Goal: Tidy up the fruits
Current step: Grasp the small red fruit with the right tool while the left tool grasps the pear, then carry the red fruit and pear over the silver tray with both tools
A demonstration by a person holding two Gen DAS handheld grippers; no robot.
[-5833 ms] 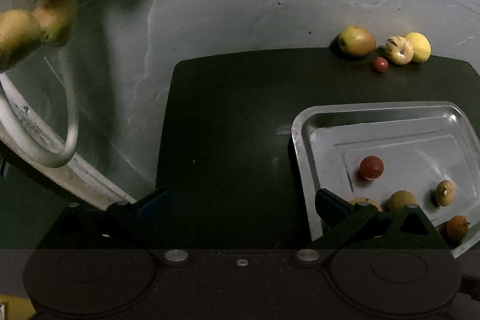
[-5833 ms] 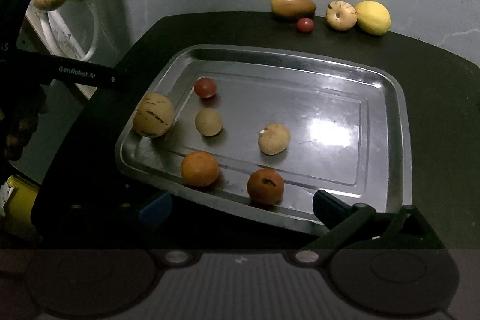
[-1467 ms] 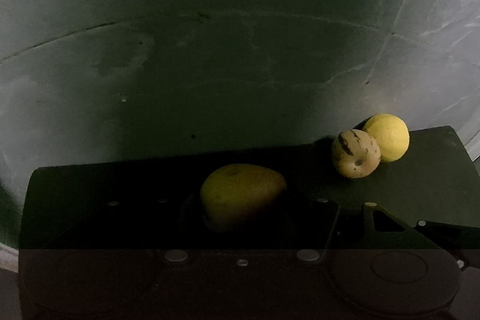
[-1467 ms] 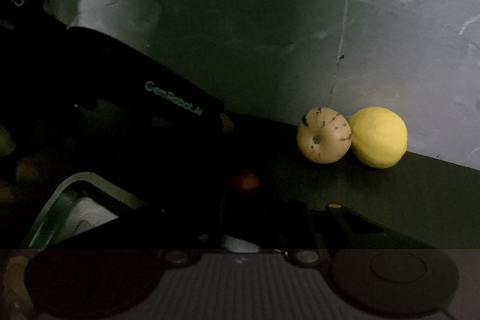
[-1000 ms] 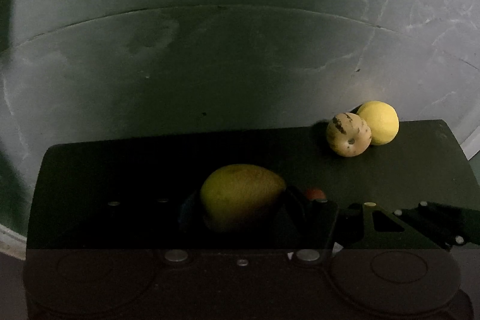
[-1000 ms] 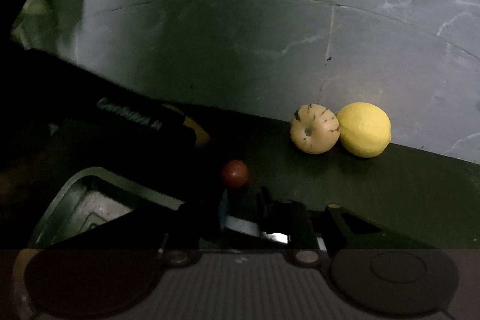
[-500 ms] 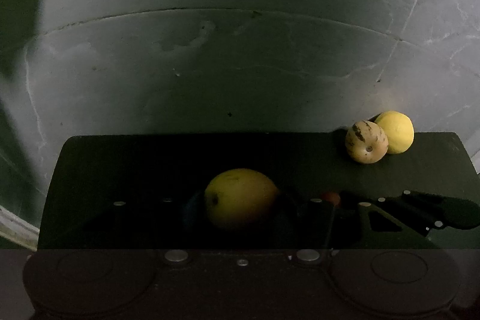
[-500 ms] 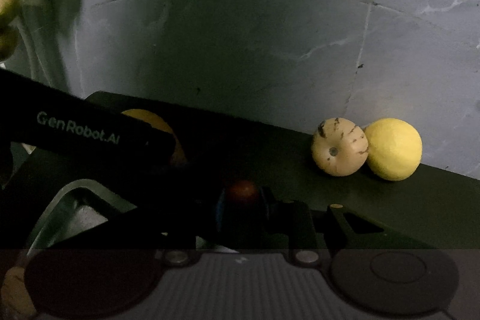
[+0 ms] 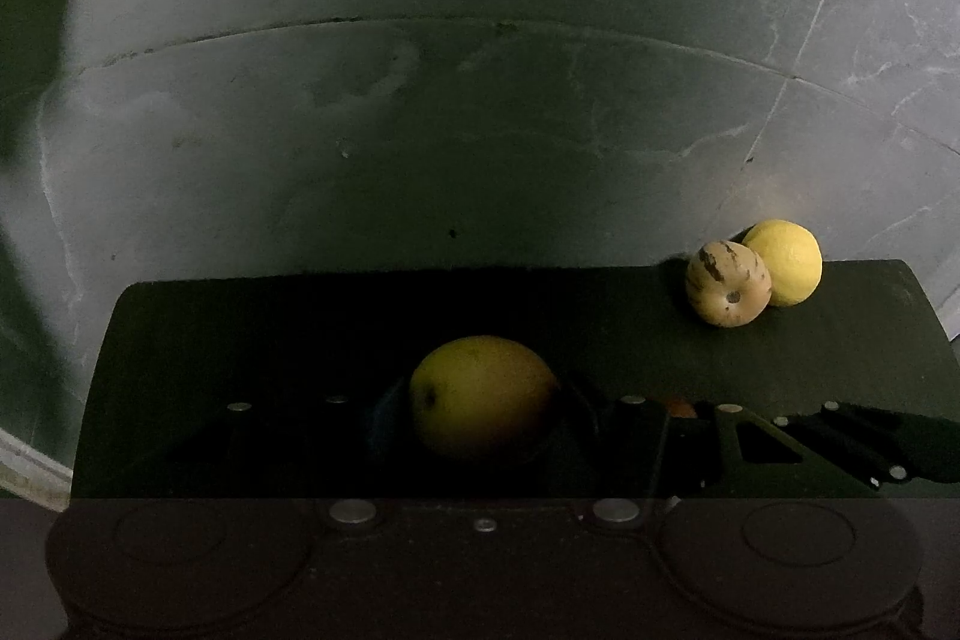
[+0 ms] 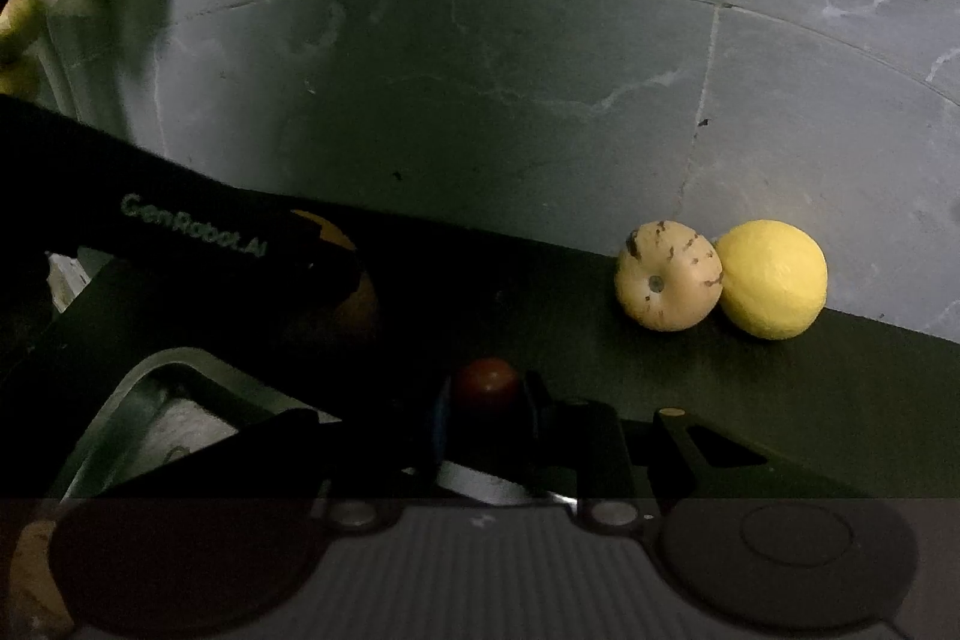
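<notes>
Both grippers are carrying fruit; next step, as I read it, is getting both over to the steel tray point(image 10: 150, 376) and setting them down.

Left gripper point(image 9: 486, 400): fingers are spread wide and closing around a large yellow-green pear-shaped fruit point(image 9: 483, 391), which is filling the gap. Contact faces are too dark to confirm, but it looks pinched at mid-body. Advice: keep it level, move slowly, since a rounded skin can roll out of a two-point pinch.

Right gripper point(image 10: 486, 394): fingers are drawn close together and pinching a small dark-red round fruit point(image 10: 485, 381). It is sitting near the fingertips, so little margin; avoid squeezing harder, lower it until it is touching the tray before releasing.

The left gripper's body is crossing the right wrist view, just left of the red fruit, so stagger the two placements to avoid a clash over the tray corner.

Waiting at the far edge of the dark bench point(image 9: 840, 340): a cream speckled round fruit point(image 9: 727, 291) touching a yellow lemon point(image 9: 786, 261).
</notes>
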